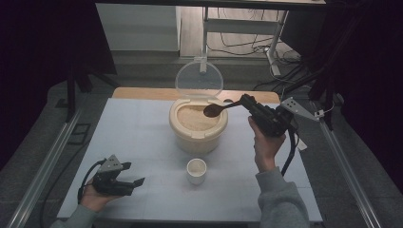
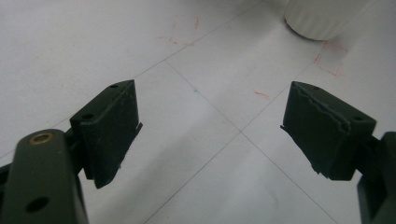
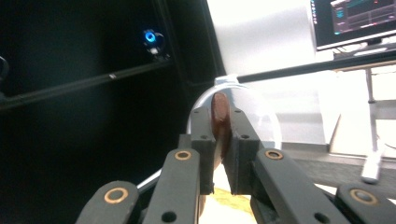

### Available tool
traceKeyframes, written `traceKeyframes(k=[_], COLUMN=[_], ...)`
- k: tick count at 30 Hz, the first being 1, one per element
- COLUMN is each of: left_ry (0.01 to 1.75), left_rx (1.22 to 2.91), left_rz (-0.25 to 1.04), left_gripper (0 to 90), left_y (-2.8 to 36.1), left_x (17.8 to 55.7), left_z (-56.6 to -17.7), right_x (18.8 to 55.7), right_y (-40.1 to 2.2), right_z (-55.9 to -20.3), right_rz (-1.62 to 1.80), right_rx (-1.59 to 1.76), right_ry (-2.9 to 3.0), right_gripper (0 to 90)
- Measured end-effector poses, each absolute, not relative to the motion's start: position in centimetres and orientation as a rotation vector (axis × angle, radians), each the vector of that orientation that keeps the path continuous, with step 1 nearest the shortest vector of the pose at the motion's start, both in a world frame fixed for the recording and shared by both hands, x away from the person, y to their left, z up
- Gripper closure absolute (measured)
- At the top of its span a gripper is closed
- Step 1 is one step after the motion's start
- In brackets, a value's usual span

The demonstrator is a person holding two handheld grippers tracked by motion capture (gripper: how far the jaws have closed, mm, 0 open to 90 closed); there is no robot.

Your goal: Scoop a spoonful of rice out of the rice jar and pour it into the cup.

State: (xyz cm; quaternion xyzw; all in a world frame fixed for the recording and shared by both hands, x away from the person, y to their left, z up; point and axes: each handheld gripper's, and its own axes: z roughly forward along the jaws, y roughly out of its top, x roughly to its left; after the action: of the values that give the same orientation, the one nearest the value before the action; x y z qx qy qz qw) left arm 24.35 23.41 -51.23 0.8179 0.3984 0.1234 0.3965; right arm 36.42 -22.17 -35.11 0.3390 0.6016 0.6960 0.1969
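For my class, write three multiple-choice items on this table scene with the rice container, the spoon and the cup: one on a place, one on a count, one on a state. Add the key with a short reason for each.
1. Where is the bowl of the brown wooden spoon?
A. Over the open cream round rice container
B. Inside the small white cup
C. Flat on the white table

2. How many small white cups stand on the table?
A. One
B. Two
C. Three

3. How do the jaws of the left gripper stand?
A. Shut on the spoon
B. Wide apart with nothing between them
C. Shut on the cup

Key: 1 A, the right gripper holds the spoon out above the rice. 2 A, a single cup stands in front of the container. 3 B, bare table shows between the jaws.
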Motion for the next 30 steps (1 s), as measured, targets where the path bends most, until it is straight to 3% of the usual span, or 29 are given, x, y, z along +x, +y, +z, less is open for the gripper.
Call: traceKeyframes(k=[18,30], left_ry=[1.007,1.004], left_rx=[2.077,2.079], left_rz=[0.317,0.318], left_gripper=[18.4,18.5], left_y=[23.4,23.3], left_x=[24.4,24.3], left_z=[-51.3,-51.3], right_x=[38.0,40.4], right_y=[-18.6,-18.9], right_z=[-36.5,-40.6], right_rz=[1.575,1.816], right_rx=[0.917,1.306], right_ry=[1.775,1.756], right_gripper=[83.1,83.1])
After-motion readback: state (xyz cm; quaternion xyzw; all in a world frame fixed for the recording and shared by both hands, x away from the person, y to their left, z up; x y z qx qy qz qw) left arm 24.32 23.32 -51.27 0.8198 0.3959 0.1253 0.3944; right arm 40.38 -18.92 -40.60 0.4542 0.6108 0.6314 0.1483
